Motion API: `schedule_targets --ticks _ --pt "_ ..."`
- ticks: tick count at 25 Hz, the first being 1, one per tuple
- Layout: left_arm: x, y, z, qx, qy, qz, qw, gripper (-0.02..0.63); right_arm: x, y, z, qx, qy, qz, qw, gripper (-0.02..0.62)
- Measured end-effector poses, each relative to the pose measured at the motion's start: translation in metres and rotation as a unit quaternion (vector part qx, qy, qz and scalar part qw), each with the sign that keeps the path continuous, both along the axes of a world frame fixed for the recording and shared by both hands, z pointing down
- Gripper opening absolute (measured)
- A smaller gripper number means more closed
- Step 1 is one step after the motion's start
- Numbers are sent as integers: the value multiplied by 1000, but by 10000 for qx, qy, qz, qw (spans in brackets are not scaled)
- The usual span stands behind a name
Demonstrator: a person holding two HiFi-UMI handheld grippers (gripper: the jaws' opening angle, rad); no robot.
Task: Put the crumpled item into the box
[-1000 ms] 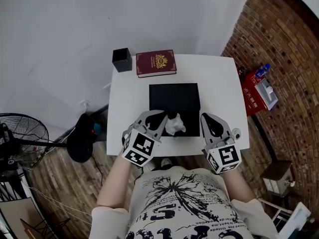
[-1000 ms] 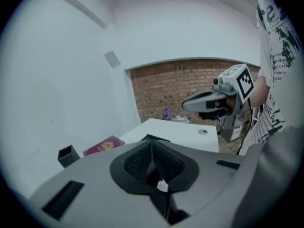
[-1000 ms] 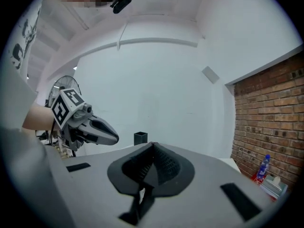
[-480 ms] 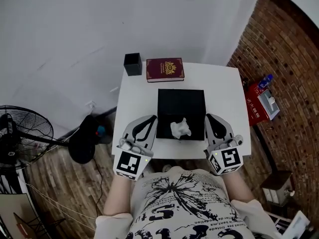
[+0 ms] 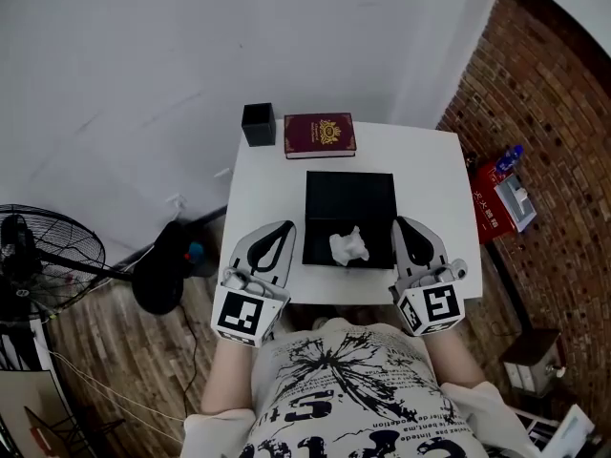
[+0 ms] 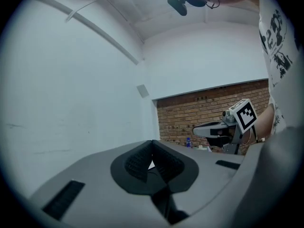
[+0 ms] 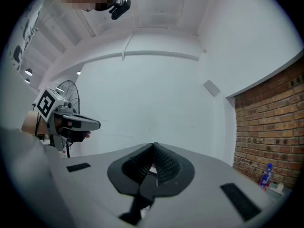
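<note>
The crumpled white paper (image 5: pixel 348 246) lies loose in the near part of the flat black box (image 5: pixel 349 198) on the white table (image 5: pixel 430 160). My left gripper (image 5: pixel 284 226) hovers left of the box, apart from the paper, jaws shut and empty. In the left gripper view its pads (image 6: pixel 140 161) meet with nothing between them. My right gripper (image 5: pixel 402 222) sits at the box's right edge, also shut and empty; its pads (image 7: pixel 164 163) touch in the right gripper view. Each gripper view points above the table, at walls.
A maroon book (image 5: pixel 320 134) and a small black cup (image 5: pixel 258 124) stand at the table's far edge. A fan (image 5: pixel 43 256) and a dark stool (image 5: pixel 167 267) are on the floor to the left, a red case (image 5: pixel 489 197) by the brick wall on the right.
My left gripper has drawn back to the left, away from the crumpled paper, which now lies free in the box. The right gripper has hardly moved.
</note>
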State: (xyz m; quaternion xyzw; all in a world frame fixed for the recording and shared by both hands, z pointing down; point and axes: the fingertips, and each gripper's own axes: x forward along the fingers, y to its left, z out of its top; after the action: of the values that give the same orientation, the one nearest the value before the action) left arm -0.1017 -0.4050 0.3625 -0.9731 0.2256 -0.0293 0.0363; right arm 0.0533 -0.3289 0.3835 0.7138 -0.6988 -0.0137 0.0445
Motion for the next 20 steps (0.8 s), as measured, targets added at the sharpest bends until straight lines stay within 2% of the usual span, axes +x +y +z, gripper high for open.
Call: schedule_targets --ticks 7,10,16,20 --pt "0 -5 -2 26 115 -2 9999 14 -4 0 3 -64 -19 1 10000 14" --pt "1 -6 1 14 -20 27 10000 14 -2 1 5 -94 26 21 10000 14" --pt "10 -9 1 -22 97 30 9999 14 2 -2 8 -178 102 -25 9998 14" --pt "11 -12 8 -92 -176 48 9998 14 6 -4 8 -181 97 -26 9998 14"
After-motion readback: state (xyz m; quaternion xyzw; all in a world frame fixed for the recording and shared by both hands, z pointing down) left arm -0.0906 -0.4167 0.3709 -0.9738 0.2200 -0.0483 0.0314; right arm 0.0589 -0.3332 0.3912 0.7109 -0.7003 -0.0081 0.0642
